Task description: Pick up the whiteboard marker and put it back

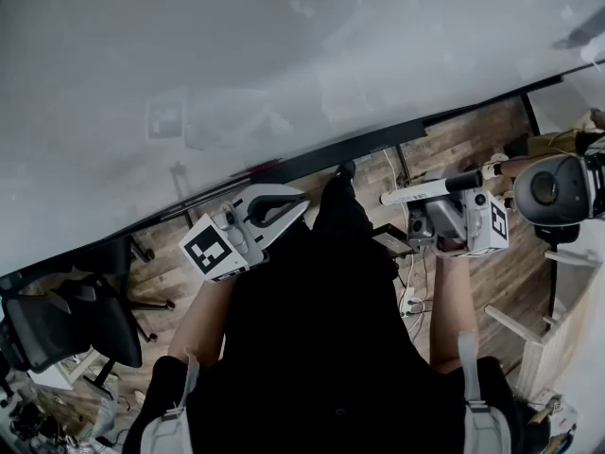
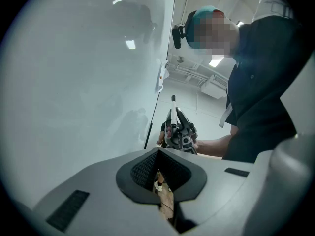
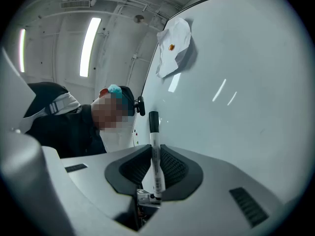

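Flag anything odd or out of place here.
Nothing damaged or spilled. Only oddity: a crumpled white sheet stuck askew on the whiteboard. The whiteboard marker sits straight in the right tool, cap outward; the left tool is shut and empty.

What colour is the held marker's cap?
Black cap on the white-barrelled whiteboard marker; clearest in the right gripper view.

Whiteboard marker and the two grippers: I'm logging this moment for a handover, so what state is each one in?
right gripper: shut on the whiteboard marker.
whiteboard marker: black cap on, clamped across its body, cap end sticking out past the jaws.
left gripper: jaws together, nothing between them.
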### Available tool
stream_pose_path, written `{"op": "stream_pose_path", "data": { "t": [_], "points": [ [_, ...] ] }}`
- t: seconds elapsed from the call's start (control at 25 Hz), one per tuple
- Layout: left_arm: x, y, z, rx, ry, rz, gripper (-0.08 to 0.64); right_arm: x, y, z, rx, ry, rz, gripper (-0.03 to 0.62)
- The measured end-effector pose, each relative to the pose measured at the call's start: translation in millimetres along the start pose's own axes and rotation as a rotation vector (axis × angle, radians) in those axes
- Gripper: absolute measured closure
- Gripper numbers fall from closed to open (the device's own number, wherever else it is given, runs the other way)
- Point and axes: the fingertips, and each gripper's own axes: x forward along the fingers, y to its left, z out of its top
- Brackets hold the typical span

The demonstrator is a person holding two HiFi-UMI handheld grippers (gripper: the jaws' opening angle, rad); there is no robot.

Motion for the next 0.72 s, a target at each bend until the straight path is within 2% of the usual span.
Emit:
{"op": "stream_pose_path", "data": {
  "t": [0.12,0.72],
  "points": [
    [1.6,-2.8,-2.6,-0.007,0.003,0.002,0.549,-4.7,-0.5,-7.5,0.005,0.022,0.002,0.526],
    [9.8,-16.8,-18.9,-0.057,0.028,-0.042,0.549,-0.7,1.0,-15.3,0.045,0.003,0.014,0.526]
  ]
}}
